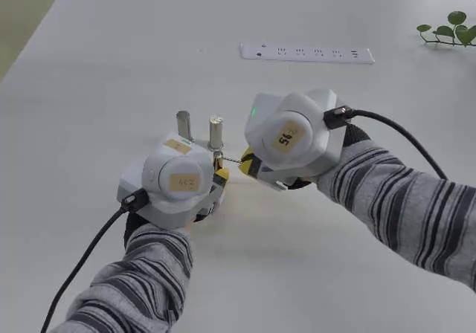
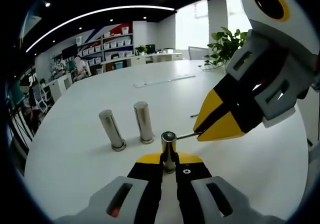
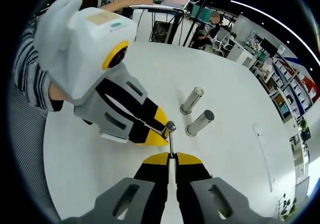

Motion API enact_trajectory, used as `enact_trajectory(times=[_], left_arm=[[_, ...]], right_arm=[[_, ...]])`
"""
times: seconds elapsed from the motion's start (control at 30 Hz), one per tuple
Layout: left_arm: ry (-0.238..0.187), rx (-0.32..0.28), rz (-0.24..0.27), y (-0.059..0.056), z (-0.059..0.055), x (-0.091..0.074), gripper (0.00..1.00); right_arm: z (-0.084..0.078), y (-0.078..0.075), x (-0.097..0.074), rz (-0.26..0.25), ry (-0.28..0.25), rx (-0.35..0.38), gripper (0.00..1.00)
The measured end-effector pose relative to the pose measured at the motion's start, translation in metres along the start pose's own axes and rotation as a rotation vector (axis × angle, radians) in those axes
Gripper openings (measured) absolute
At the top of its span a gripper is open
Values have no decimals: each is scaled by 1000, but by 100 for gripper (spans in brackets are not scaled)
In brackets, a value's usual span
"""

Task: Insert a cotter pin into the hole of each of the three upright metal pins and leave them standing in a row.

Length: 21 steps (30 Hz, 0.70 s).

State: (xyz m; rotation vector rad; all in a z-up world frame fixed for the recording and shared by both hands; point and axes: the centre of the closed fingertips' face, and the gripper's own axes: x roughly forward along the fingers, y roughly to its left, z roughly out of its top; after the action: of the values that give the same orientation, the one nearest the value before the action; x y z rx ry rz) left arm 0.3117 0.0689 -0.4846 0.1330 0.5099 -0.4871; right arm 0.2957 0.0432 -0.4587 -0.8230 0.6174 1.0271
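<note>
Pinching the cotter pin level, tip at the head of the nearest upright pin, right gripper faces left gripper, whose jaws clamp that pin; two other pins stand just behind.

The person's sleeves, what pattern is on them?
The sleeves are grey with dark stripes, best seen in the head view.

From the head view, the left gripper body covers most of the nearest metal pin, so just its top pokes out. The cotter pin is a hair-thin line there, way too small to read. In the left gripper view I honestly can't tell if its tip is in the hole, and the right gripper gets chopped by the top-right edge. The plant is cut off too.
</note>
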Motion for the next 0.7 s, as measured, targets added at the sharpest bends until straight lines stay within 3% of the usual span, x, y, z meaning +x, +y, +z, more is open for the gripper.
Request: enact_trajectory(times=[0.7], left_arm=[[-7,-35,46,1,0,0,5]], right_arm=[[16,1,7,9,-58,-33,0]])
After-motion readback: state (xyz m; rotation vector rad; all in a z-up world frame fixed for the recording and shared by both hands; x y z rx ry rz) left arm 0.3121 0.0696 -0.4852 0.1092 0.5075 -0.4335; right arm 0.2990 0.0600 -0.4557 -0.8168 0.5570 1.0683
